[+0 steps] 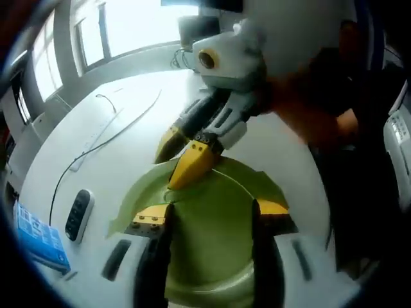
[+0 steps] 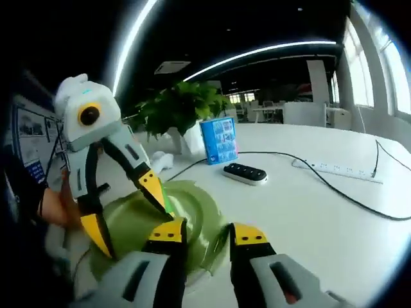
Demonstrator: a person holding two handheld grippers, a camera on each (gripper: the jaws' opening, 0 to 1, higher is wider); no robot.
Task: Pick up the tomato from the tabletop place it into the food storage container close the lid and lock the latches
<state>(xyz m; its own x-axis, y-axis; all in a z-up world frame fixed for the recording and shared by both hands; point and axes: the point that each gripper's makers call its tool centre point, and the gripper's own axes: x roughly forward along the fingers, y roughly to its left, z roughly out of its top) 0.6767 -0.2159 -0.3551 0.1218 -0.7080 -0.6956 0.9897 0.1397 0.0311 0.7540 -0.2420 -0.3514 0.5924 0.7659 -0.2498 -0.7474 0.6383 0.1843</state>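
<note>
A green lid lies flat on the food storage container on the white table and hides what is inside. My left gripper is open, its jaws wide apart over the lid. From the upper right my right gripper reaches down, its lower fingertip touching the lid's far rim. In the right gripper view the lid lies just ahead. My right gripper stands open by a small gap, with the lid's near rim between the jaws. My left gripper spreads over the lid from the left.
A black remote and a blue box lie beside the container. A white power strip with a black cable crosses the table. A potted plant stands behind. A person's hand holds the left gripper.
</note>
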